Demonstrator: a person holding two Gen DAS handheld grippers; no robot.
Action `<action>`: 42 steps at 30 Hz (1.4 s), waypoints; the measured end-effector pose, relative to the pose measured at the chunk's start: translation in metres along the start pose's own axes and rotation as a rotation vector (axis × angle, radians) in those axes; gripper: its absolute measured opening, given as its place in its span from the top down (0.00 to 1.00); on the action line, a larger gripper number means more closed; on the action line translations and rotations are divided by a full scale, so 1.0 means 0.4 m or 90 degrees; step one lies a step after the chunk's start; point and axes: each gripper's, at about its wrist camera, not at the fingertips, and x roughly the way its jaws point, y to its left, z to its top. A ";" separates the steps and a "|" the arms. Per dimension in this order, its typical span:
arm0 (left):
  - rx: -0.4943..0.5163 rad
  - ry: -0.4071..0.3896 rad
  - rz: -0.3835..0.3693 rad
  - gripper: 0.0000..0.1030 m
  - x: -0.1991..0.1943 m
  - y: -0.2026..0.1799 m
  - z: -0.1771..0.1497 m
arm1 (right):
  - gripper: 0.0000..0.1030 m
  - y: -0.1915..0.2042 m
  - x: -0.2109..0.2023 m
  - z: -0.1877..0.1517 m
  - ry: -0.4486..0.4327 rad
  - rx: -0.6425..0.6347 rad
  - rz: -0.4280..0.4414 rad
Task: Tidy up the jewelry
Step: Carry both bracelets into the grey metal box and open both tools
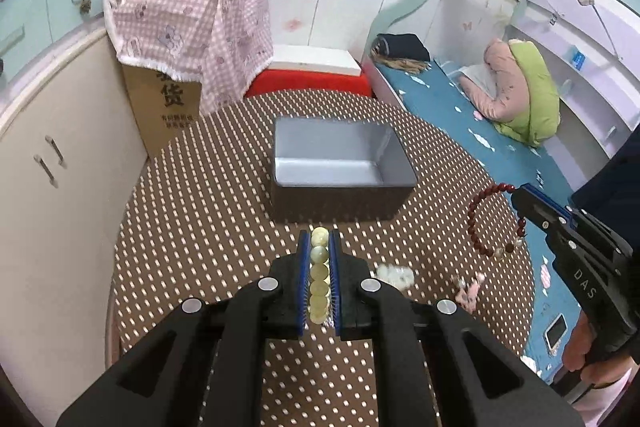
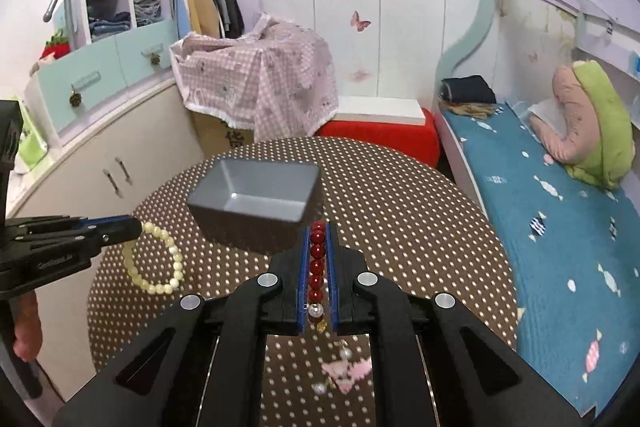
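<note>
My left gripper [image 1: 320, 233] is shut on a pale cream bead bracelet [image 1: 319, 275], whose beads line up between the blue pads. The right wrist view shows that cream bracelet [image 2: 154, 259] hanging as a loop from the left gripper [image 2: 138, 227] above the table. My right gripper [image 2: 318, 225] is shut on a dark red bead bracelet [image 2: 317, 263]; in the left wrist view the red bracelet [image 1: 486, 223] dangles from the right gripper [image 1: 516, 191]. An open grey box [image 1: 340, 167] sits on the table ahead of both grippers, with nothing visible inside.
The round table has a brown dotted cloth [image 1: 208, 211]. A pale trinket [image 1: 394, 275] and a pink-and-pearl piece [image 2: 344, 367] lie on it near me. Behind stand a cardboard box under checked cloth [image 1: 188, 39], a red stool [image 1: 308, 81] and a bed [image 1: 460, 115].
</note>
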 end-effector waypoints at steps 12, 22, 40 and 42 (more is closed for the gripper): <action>0.014 -0.026 -0.024 0.92 0.024 -0.008 0.148 | 0.92 0.029 0.116 0.135 0.024 0.007 0.054; -0.015 0.014 -0.018 0.92 0.151 0.023 0.211 | 0.92 0.060 0.285 0.170 0.087 0.006 0.073; -0.048 0.128 -0.012 0.91 0.334 0.064 0.157 | 0.89 0.039 0.415 0.089 0.157 0.018 0.061; -0.048 0.129 -0.014 0.90 0.331 0.065 0.160 | 0.89 0.038 0.406 0.092 0.159 0.020 0.072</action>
